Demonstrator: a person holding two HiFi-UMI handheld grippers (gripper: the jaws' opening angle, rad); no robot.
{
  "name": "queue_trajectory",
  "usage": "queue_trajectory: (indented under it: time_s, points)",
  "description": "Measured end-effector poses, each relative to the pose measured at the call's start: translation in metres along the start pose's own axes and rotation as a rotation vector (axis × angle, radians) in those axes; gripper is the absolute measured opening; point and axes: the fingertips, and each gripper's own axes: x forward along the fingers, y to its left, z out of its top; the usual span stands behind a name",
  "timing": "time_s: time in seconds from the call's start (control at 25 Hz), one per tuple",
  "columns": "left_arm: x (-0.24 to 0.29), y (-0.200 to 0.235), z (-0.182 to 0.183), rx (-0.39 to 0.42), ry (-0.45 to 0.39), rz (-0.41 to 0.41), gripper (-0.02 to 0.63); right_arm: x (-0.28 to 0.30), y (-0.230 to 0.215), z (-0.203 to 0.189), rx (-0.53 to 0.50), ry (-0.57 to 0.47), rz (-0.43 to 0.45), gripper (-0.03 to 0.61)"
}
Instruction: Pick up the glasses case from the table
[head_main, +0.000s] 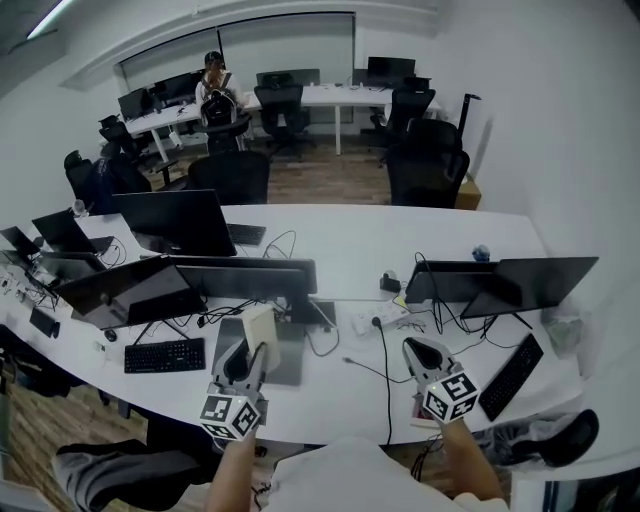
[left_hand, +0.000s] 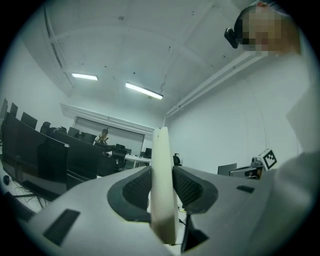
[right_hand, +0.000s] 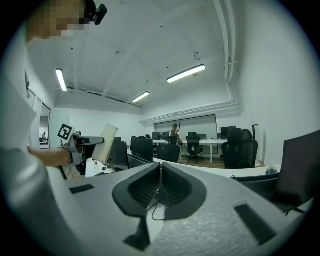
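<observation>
My left gripper (head_main: 252, 350) is shut on a cream-coloured glasses case (head_main: 260, 328), held in the air above the near edge of the white table (head_main: 330, 385). In the left gripper view the glasses case (left_hand: 163, 182) stands on edge between the two dark pads (left_hand: 136, 189), which press on both its faces. The right gripper view shows the glasses case (right_hand: 106, 142) from the side, at the left, lifted off the desk. My right gripper (head_main: 418, 349) hovers over the table's near right part; its jaws meet with nothing between them in the right gripper view (right_hand: 161, 187).
Several black monitors (head_main: 175, 222) stand along the long curved table, with a keyboard (head_main: 164, 355) at the left, another keyboard (head_main: 513, 376) at the right and cables (head_main: 383, 350) between. Office chairs (head_main: 428, 160) and a seated person (head_main: 213, 85) are at the far desks.
</observation>
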Motion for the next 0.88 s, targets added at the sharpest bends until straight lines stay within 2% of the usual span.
queue_trajectory:
  time_s: [0.88]
  points:
    - [-0.001,0.007,0.006,0.015,-0.018,-0.02,0.13,0.015,0.011,0.012,-0.024,-0.017,0.013,0.003]
